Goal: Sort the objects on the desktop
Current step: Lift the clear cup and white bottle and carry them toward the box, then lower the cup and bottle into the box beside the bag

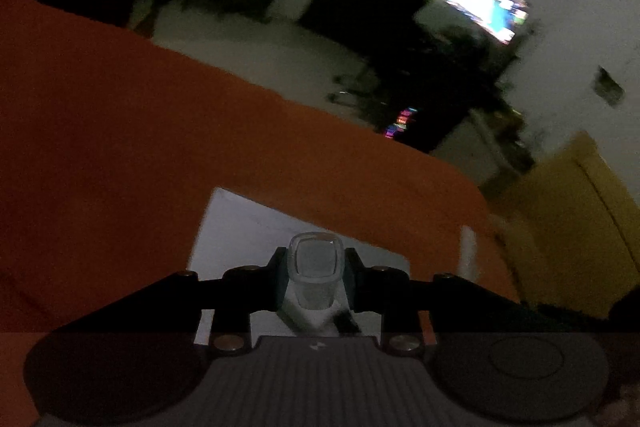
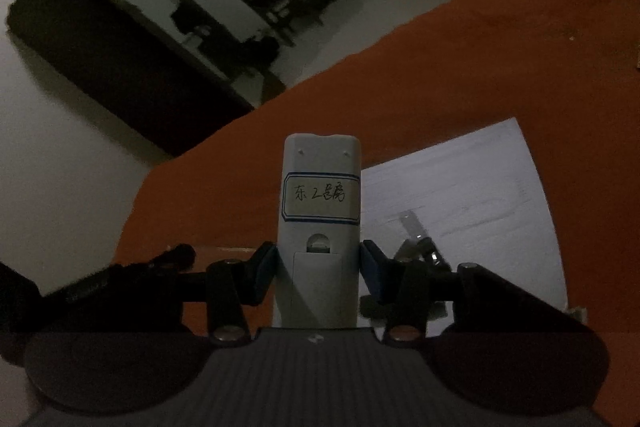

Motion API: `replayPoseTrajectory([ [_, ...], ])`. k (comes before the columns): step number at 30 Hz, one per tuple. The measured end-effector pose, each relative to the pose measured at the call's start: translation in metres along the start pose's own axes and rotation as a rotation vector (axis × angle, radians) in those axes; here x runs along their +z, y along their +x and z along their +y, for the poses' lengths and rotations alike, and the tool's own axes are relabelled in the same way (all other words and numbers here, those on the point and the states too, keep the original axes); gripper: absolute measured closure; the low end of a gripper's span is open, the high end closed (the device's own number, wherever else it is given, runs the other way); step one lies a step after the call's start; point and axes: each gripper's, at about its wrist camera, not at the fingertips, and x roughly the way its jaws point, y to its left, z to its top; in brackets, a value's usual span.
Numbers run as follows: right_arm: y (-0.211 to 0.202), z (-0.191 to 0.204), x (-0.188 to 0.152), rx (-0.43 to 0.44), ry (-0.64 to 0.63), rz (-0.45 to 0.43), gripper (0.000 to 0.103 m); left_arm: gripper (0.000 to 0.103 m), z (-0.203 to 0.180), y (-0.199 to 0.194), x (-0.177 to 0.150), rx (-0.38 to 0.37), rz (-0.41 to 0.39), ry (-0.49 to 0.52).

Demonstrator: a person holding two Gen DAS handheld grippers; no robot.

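Orange cloth point(image 1: 160, 147) covers the table across the middle of both views; a white paper sheet point(image 2: 460, 187) lies on it at centre right of the right wrist view, and shows at lower centre of the left wrist view; a white remote control point(image 2: 320, 211) with a handwritten label stands upright at centre, clamped between the 2 fingers of the right gripper point(image 2: 319, 271); the left gripper point(image 1: 316, 273) pinches a small clear cup point(image 1: 316, 263) at lower centre.
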Motion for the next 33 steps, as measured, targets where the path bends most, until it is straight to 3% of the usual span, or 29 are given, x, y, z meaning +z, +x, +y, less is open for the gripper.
replayPoseTrajectory([
  [4, -0.026, 0.016, -0.021, 0.011, -0.063, -0.016, 0.054, 0.079, -0.008, -0.022, -0.035, 0.008, 0.007, 0.056],
  [9, -0.035, 0.016, -0.060, -0.014, -0.108, 0.040, 0.054, 0.079, -0.008, -0.029, -0.071, 0.054, 0.074, 0.136],
  [14, -0.012, 0.002, -0.104, -0.071, -0.132, 0.159, 0.054, 0.079, -0.002, -0.013, -0.108, 0.043, 0.228, 0.166],
  [20, 0.024, -0.016, -0.146, -0.151, -0.153, 0.298, 0.054, 0.079, 0.004, 0.006, -0.127, 0.097, 0.282, 0.221],
  [27, 0.053, -0.037, -0.165, -0.241, -0.230, 0.350, 0.055, 0.079, -0.007, 0.017, -0.155, 0.045, 0.404, 0.322],
  [33, 0.059, -0.040, -0.164, -0.238, -0.243, 0.346, 0.055, 0.079, -0.006, 0.033, -0.173, 0.116, 0.446, 0.389],
])
